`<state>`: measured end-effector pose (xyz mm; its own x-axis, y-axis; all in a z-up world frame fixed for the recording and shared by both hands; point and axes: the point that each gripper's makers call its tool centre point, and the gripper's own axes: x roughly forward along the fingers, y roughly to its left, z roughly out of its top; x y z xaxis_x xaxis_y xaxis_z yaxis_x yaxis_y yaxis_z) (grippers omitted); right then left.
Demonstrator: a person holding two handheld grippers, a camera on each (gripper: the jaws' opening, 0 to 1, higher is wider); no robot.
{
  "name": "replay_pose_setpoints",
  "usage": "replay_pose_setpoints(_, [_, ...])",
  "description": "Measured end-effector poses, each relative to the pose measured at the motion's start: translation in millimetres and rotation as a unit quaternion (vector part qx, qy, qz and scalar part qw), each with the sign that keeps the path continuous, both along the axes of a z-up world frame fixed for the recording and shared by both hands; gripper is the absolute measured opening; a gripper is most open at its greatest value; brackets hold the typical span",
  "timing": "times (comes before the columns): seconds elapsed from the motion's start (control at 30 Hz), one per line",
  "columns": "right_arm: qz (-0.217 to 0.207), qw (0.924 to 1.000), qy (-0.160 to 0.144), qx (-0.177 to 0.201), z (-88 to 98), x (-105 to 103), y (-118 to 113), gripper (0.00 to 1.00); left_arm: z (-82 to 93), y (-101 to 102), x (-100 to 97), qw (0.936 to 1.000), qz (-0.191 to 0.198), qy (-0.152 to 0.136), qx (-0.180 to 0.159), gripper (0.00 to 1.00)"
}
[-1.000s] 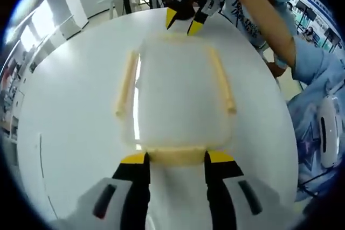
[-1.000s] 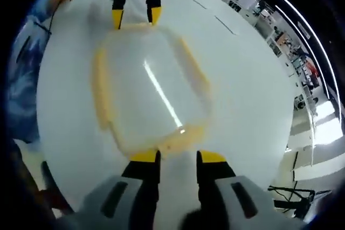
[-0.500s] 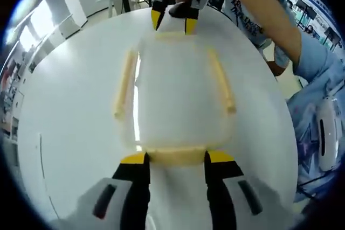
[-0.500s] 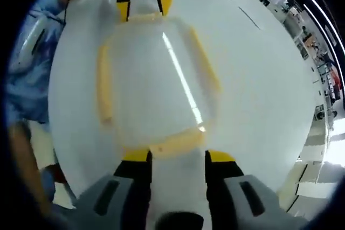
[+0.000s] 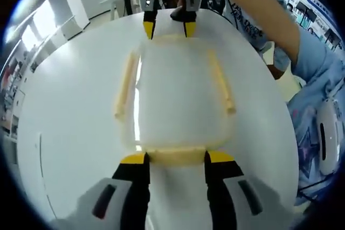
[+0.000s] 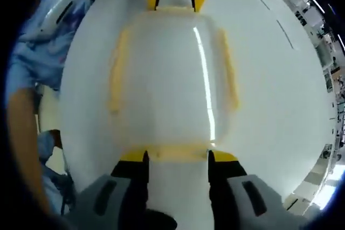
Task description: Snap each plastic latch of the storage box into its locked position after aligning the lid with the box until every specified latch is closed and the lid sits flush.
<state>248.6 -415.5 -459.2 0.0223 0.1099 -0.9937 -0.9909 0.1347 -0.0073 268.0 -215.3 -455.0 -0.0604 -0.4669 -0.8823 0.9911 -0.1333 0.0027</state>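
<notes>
Right gripper [image 5: 165,25] has swung square onto the far end latch [image 5: 168,37] of storage box [image 5: 178,95] mid-table; left gripper [image 5: 177,158] brackets near latch [image 5: 177,156], both jaws apart, ready to press

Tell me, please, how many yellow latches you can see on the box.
4: near latch between the left hand-held gripper tips, far latch at the right hand-held gripper, side latches and.

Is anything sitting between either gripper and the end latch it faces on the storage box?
Nothing visible. The left gripper sits right at its yellow end latch, the right gripper at the opposite end latch of the storage box.
</notes>
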Motion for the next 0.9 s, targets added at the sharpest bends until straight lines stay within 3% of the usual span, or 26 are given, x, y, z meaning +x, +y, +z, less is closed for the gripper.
replay_pose_setpoints(0.5, [-0.009,0.9995,0.007,0.028,-6.8,0.5,3.6,0.41,-1.2,-4.1,3.8,0.9998,0.014,0.001,-0.017,0.42])
replay_pose_setpoints(0.9, [-0.013,0.9999,0.007,0.007,-7.1,-4.1,5.1,0.41,-1.5,-6.3,7.8,0.9992,0.021,0.009,-0.034,0.40])
